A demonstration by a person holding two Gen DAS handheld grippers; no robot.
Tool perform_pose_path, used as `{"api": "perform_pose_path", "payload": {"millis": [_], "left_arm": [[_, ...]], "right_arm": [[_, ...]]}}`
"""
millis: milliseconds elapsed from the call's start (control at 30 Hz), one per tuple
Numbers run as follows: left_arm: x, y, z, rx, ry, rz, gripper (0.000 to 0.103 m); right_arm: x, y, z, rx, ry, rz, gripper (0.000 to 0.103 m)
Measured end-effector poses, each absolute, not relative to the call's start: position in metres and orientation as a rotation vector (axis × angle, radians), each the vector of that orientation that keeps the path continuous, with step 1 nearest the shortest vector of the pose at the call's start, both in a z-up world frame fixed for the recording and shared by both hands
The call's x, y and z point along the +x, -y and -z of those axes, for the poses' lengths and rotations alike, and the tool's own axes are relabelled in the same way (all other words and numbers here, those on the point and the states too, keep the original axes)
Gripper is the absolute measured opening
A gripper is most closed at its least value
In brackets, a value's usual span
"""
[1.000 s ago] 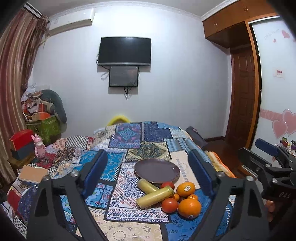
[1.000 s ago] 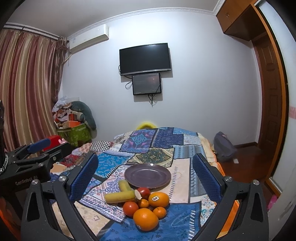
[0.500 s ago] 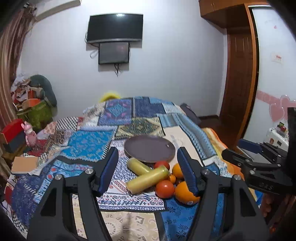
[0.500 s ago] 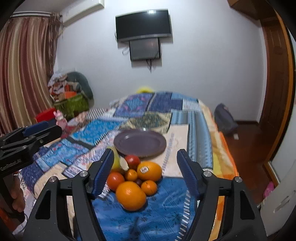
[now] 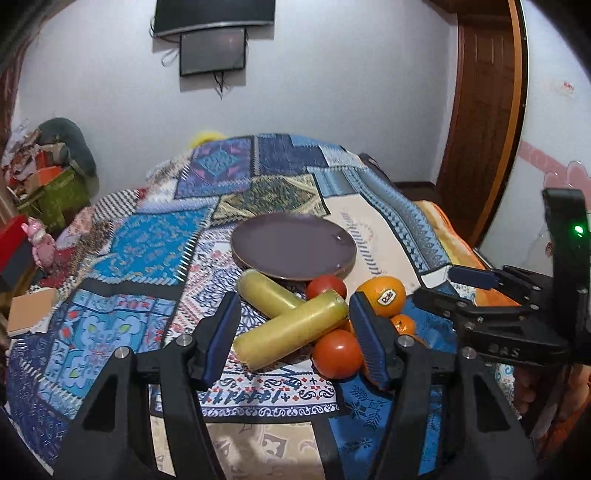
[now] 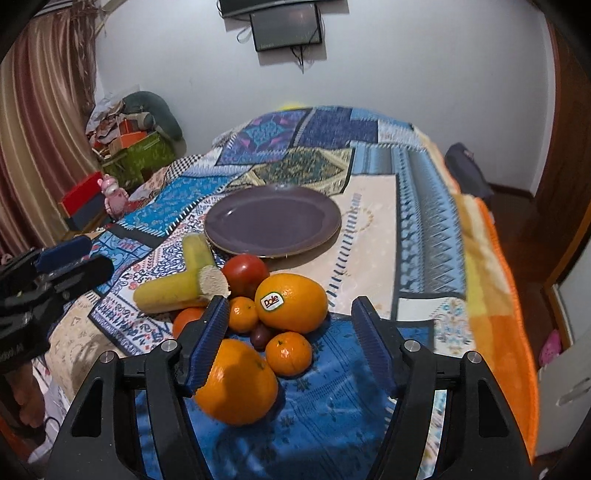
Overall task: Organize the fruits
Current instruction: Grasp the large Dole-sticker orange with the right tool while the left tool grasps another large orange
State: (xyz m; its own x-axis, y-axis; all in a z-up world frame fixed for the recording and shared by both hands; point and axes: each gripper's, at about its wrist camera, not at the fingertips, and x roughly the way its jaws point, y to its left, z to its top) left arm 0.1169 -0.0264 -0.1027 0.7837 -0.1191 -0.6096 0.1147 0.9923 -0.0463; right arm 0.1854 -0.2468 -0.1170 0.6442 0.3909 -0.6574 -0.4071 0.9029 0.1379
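A purple plate [image 5: 293,245] [image 6: 272,218] lies empty on the patchwork bedspread. In front of it sits a fruit pile: two yellow-green wrapped cylinders [image 5: 291,329] [image 6: 173,288], two tomatoes [image 5: 337,353] [image 6: 245,275], a stickered orange [image 5: 382,296] [image 6: 291,302], a big orange [image 6: 236,382] and small mandarins [image 6: 289,353]. My left gripper [image 5: 295,332] is open and empty, its jaws either side of the near cylinder and tomato. My right gripper [image 6: 288,332] is open and empty above the mandarins and oranges.
The bedspread [image 5: 155,236] covers a bed with an orange blanket edge [image 6: 495,280] at the right. Boxes, a pink toy [image 5: 40,242] and clutter sit left. A wooden door [image 5: 480,122] and a wall-mounted TV [image 5: 214,14] stand beyond.
Both grippers have moved forward and down toward the fruit pile. Their jaws have narrowed from wide open. The fruit and plate have not moved.
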Motion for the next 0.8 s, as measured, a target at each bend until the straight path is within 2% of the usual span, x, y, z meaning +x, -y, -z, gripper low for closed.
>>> {"api": "perform_pose_path", "payload": {"millis": [467, 800], "left_arm": [[0.143, 0.025, 0.131, -0.014, -0.73, 0.155, 0.061], [0.145, 0.029, 0.133, -0.003, -0.745, 0.157, 0.061]], "right_arm": [[0.233, 0.233, 0.162, 0.011, -0.918, -0.5, 0.066], [0.23, 0.24, 0.159, 0.037, -0.906, -0.501, 0.062]]}}
